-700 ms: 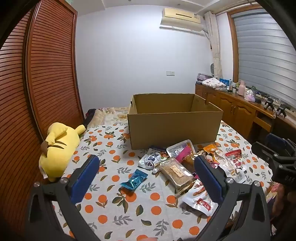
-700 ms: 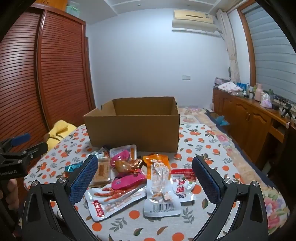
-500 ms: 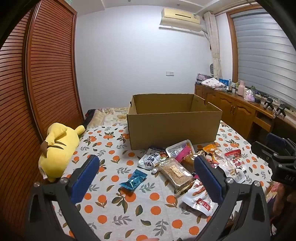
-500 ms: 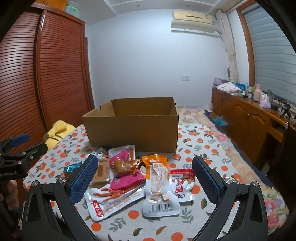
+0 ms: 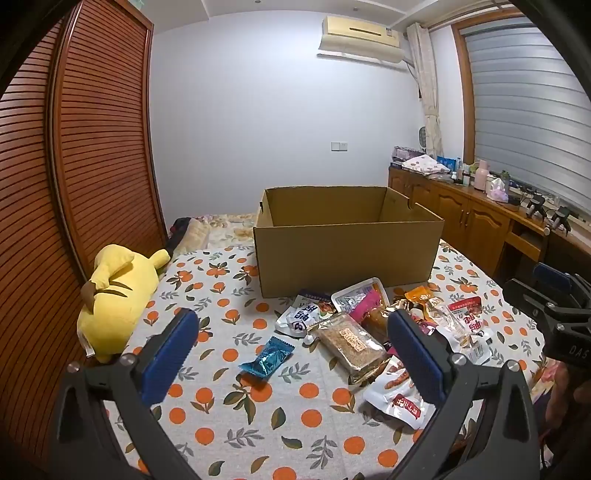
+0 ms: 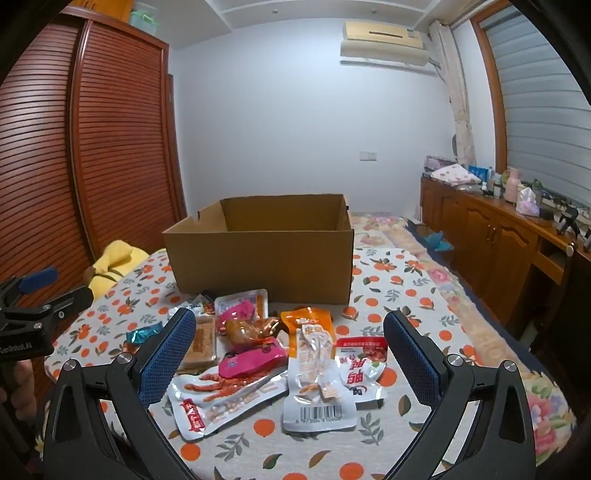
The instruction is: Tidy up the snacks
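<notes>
Cardboard box [image 6: 262, 254] and snack packets [image 6: 258, 354] beyond both wide-open jaws.

A yellow plush toy [image 5: 118, 291] lies at the left edge of the orange-print cloth [image 5: 229, 424], beside a slatted wooden wardrobe [image 5: 85, 147]. An air conditioner [image 5: 360, 35] hangs high on the wall (above a wooden sideboard [image 5: 472, 221]).
</notes>
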